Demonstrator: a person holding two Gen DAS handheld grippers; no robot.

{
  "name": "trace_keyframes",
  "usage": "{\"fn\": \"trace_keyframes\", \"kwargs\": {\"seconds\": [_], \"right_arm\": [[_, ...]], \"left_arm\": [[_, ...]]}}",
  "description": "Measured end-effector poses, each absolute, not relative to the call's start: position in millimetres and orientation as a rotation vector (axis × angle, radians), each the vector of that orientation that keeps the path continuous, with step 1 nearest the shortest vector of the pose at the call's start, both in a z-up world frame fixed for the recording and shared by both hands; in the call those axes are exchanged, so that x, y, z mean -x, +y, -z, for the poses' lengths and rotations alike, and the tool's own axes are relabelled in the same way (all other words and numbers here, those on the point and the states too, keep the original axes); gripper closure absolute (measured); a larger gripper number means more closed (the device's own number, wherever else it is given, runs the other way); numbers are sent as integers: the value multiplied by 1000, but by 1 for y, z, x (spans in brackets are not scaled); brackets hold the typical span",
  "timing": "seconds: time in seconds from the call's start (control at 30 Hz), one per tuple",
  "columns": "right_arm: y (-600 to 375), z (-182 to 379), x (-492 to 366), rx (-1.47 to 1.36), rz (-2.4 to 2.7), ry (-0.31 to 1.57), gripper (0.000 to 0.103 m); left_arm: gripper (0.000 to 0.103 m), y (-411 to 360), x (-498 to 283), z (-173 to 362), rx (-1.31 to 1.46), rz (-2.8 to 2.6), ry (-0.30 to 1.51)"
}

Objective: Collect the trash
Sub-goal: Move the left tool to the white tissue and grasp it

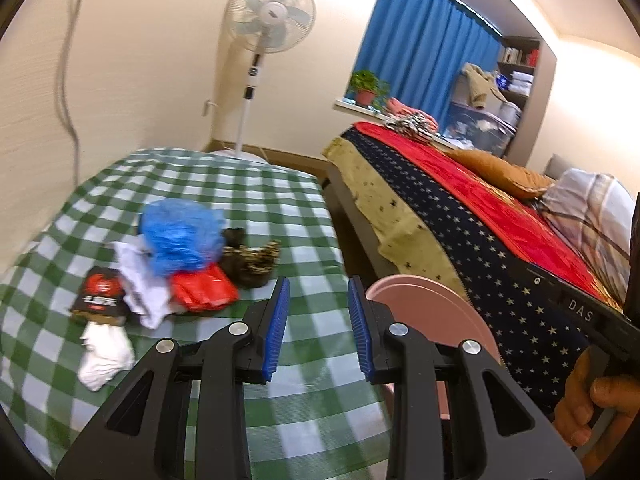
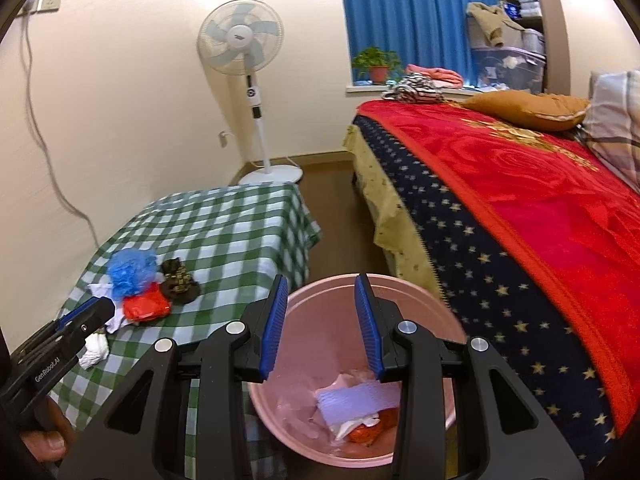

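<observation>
L tongs (image 1: 318,322) hang over the green-and-white checked counter (image 1: 248,200) w/ blue pads partly apart and nothing btwn them, near the trash pile: crumpled blue plastic bag (image 1: 180,236), red plastic wrapper (image 1: 204,292), white crumpled paper (image 1: 140,284), black-and-red snack packet (image 1: 100,296), white tissue wad (image 1: 104,354), dark brown patterned wrapper (image 1: 250,262). R tongs (image 2: 322,326) sit above the round pink plastic bin (image 2: 424,300), pads partly apart, empty. Bin stands on the floor btwn counter and bed w/ red blanket (image 2: 540,184), w/ pale paper scraps (image 2: 356,400) and a red wrapper inside.
</observation>
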State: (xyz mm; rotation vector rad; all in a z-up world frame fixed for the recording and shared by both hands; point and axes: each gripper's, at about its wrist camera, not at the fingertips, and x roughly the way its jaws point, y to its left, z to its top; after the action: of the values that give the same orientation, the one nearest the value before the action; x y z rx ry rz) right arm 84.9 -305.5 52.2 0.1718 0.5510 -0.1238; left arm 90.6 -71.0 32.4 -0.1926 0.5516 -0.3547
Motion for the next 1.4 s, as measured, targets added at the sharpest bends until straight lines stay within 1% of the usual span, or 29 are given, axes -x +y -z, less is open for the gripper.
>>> {"fn": "trace_keyframes", "kwargs": {"seconds": [0.3,0.8,1.23,1.3,1.4], "right_arm": [[-259,-49,-112,-136,14,551,67],[-206,-21,-165,-158,-101,596,67],[-184,3,-201,-158,-149,633,67],[-180,7,-208,-158,-157,639,62],[-175,14,-220,-157,-167,650,60]], "left_arm": [[74,-27,-94,-27,227,259,548],[74,21,-107,-7,291,122,582],[74,63,-124,14,361,-35,611],[74,66,-126,18,358,-60,616],[74,70,-130,24,362,-83,631]]}}
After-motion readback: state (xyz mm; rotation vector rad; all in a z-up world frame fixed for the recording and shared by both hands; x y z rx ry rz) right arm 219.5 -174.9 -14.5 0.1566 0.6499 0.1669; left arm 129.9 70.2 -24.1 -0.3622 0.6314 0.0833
